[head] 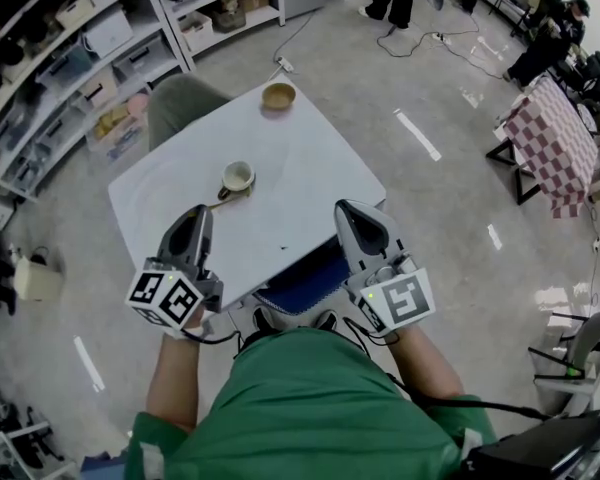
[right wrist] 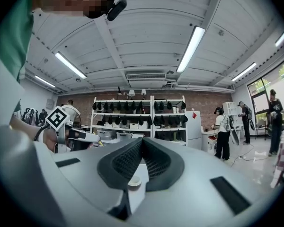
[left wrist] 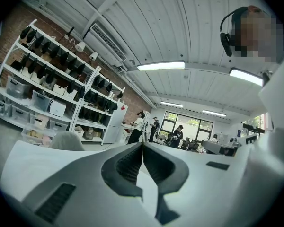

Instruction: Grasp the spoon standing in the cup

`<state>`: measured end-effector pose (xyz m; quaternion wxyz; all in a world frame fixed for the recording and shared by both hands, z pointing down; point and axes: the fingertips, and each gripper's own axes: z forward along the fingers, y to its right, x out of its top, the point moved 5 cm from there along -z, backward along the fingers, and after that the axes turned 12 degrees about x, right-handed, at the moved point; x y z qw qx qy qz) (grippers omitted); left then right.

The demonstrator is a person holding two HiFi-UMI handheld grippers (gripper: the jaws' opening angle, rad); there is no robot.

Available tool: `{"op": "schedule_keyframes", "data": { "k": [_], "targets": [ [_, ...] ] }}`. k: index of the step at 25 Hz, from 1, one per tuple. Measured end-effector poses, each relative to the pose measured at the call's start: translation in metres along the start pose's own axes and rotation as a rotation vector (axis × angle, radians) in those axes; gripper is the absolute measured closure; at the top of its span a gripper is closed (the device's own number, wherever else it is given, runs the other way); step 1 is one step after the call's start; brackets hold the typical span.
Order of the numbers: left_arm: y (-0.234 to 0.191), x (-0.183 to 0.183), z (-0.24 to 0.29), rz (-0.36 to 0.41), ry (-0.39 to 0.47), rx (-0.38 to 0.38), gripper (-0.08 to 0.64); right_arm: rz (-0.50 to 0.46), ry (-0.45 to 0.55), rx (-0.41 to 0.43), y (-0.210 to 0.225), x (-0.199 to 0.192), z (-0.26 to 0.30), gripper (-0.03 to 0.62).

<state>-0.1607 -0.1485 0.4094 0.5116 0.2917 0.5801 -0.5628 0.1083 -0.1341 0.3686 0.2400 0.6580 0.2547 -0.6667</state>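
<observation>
A pale cup [head: 238,176] stands near the middle of the white table [head: 310,158]. The spoon [head: 223,198] shows as a thin brown handle slanting from the cup's near side down to the left. Both grippers are held over the table's near edge, short of the cup. My left gripper [head: 201,213] is shut and empty, its jaws meeting in the left gripper view [left wrist: 143,146]. My right gripper [head: 348,209] is shut too, with nothing in it [right wrist: 142,142]. Through the gap under its jaws a bit of the cup [right wrist: 134,181] shows.
A wooden bowl [head: 278,95] sits at the table's far edge. A grey chair back [head: 180,103] stands at the far left corner, and a blue seat [head: 302,283] is under the near edge. Storage shelves [head: 70,58] line the left. A checkered table [head: 555,138] is at the right.
</observation>
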Motion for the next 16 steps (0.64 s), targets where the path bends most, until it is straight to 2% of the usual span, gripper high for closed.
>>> {"op": "schedule_keyframes", "data": {
  "k": [16],
  "targets": [
    [0.015,0.000,-0.004,0.020,0.043,0.038,0.535,-0.014,0.036,0.043,0.010,0.005,-0.011,0.569]
  ]
}}
